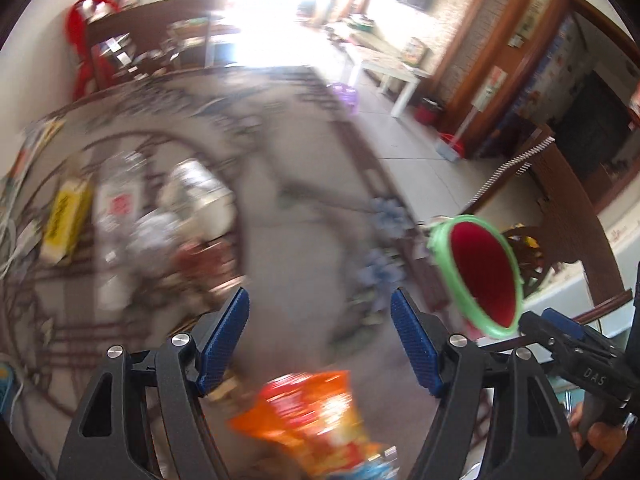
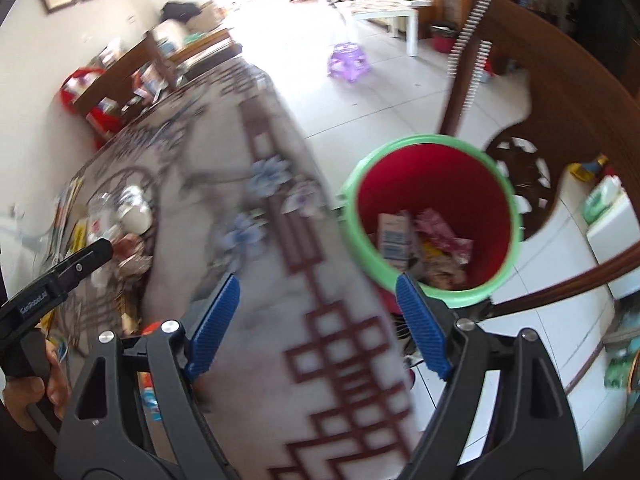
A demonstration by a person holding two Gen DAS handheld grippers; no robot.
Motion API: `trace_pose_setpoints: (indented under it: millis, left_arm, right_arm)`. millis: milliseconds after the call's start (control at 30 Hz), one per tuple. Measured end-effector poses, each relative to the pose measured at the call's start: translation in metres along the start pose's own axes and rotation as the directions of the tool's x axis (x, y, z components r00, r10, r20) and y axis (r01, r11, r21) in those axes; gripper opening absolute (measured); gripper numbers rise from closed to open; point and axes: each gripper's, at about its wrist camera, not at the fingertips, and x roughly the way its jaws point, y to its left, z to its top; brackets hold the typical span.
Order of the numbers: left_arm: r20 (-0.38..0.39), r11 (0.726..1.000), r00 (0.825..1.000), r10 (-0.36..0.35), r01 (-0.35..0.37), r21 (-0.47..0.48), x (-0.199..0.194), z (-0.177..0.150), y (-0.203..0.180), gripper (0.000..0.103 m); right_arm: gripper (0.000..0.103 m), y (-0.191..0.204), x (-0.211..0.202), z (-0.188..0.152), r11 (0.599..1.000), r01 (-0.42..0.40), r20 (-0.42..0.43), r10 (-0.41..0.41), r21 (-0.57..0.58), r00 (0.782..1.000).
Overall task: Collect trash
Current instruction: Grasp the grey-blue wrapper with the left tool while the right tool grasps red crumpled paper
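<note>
- The left hand-held gripper (image 1: 320,340) points steeply down at a patterned surface (image 1: 280,208); its blue pads stand apart with nothing between them.
- An orange snack wrapper (image 1: 312,412) lies on the surface just below and in front of those open fingers, close to the near edge. It is blurred, so its exact outline and long axis cannot be told.
- The right hand-held gripper (image 2: 318,324) is likewise spread wide and empty. It hangs over the right edge of the surface, by a red bin with a green rim (image 2: 434,216).
- The bin stands on the tiled floor just beside the surface, to the right, and already holds a carton and some wrappers.
- Further litter, a yellow packet (image 1: 66,220) and a heap of crumpled pieces (image 1: 160,220), sits well apart at the left of the surface.
- Judgement: the left hand is nearer the orange wrapper, which lies almost under its fingers, while the bin lies to the right, nearer the right hand. The coming grasp looks like the left hand's, followed by a carry rightward across the surface's edge.
</note>
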Motion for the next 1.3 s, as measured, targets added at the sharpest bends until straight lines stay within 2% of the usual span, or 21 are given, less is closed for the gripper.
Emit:
trace_pose_setpoints:
  millis: [100, 233, 333, 433, 500, 533, 600, 700, 767, 867, 1033, 1133, 1167, 1200, 1300]
  left_arm:
    - [-0.037, 0.996, 0.997, 0.064, -0.066, -0.056, -0.009, -0.026, 0.047, 0.07]
    - [-0.138, 0.982, 0.982, 0.132, -0.148, -0.115, -0.012, -0.073, 0.105, 0.07]
    - [-0.229, 0.972, 0.962, 0.148, -0.184, -0.146, 0.001, -0.103, 0.136, 0.068]
    - [-0.271, 0.967, 0.956, 0.116, -0.171, -0.189, 0.012, -0.117, 0.152, 0.059]
    - [-0.278, 0.964, 0.957, 0.085, -0.149, -0.22, 0.02, -0.12, 0.158, 0.054]
    - [-0.251, 0.966, 0.964, 0.088, -0.145, -0.215, 0.019, -0.119, 0.157, 0.052]
    - [-0.253, 0.972, 0.964, 0.079, -0.13, -0.194, 0.023, -0.117, 0.155, 0.04]
    - [-0.24, 0.972, 0.97, 0.042, -0.096, -0.216, 0.025, -0.112, 0.157, 0.034]
    - [-0.219, 0.972, 0.975, 0.048, -0.097, -0.215, 0.022, -0.107, 0.157, 0.034]
    - [-0.192, 0.972, 0.98, 0.061, -0.102, -0.21, 0.017, -0.098, 0.158, 0.034]
    - [-0.147, 0.973, 0.986, 0.078, -0.107, -0.205, 0.006, -0.081, 0.156, 0.034]
    - [-0.128, 0.972, 0.988, 0.082, -0.107, -0.208, 0.001, -0.068, 0.159, 0.034]
    - [-0.123, 0.972, 0.989, 0.083, -0.107, -0.209, 0.0, -0.065, 0.16, 0.034]
    - [-0.118, 0.972, 0.989, 0.085, -0.108, -0.209, -0.002, -0.063, 0.161, 0.034]
    - [-0.103, 0.972, 0.99, 0.092, -0.112, -0.207, -0.005, -0.056, 0.161, 0.034]
  right_arm:
    - [0.079, 0.038, 0.014, -0.008, 0.997, -0.047, -0.037, 0.045, -0.059, 0.998]
    - [0.081, 0.089, 0.027, -0.016, 0.984, -0.095, -0.08, 0.084, -0.152, 0.993]
    - [0.081, 0.126, 0.034, -0.019, 0.965, -0.115, -0.088, 0.097, -0.237, 0.991]
    - [0.081, 0.16, 0.039, -0.017, 0.942, -0.149, -0.094, 0.126, -0.3, 0.988]
    - [0.081, 0.179, 0.042, -0.015, 0.928, -0.16, -0.095, 0.136, -0.336, 0.986]
    - [0.081, 0.188, 0.045, -0.013, 0.92, -0.167, -0.097, 0.141, -0.355, 0.985]
    - [0.081, 0.203, 0.054, -0.01, 0.909, -0.178, -0.111, 0.147, -0.377, 0.983]
    - [0.081, 0.219, 0.073, -0.004, 0.899, -0.209, -0.145, 0.165, -0.386, 0.976]
    - [0.078, 0.229, 0.087, -0.001, 0.895, -0.215, -0.166, 0.161, -0.392, 0.973]
    - [0.068, 0.24, 0.109, 0.005, 0.892, -0.217, -0.195, 0.149, -0.398, 0.969]
    - [0.068, 0.246, 0.139, 0.014, 0.9, -0.214, -0.237, 0.129, -0.379, 0.963]
    - [0.068, 0.249, 0.155, 0.014, 0.899, -0.237, -0.28, 0.136, -0.368, 0.95]
    - [0.065, 0.251, 0.158, 0.014, 0.897, -0.24, -0.288, 0.135, -0.371, 0.948]
    - [0.049, 0.253, 0.159, 0.012, 0.893, -0.248, -0.296, 0.138, -0.376, 0.945]
    - [0.028, 0.256, 0.159, 0.01, 0.882, -0.264, -0.306, 0.147, -0.39, 0.941]
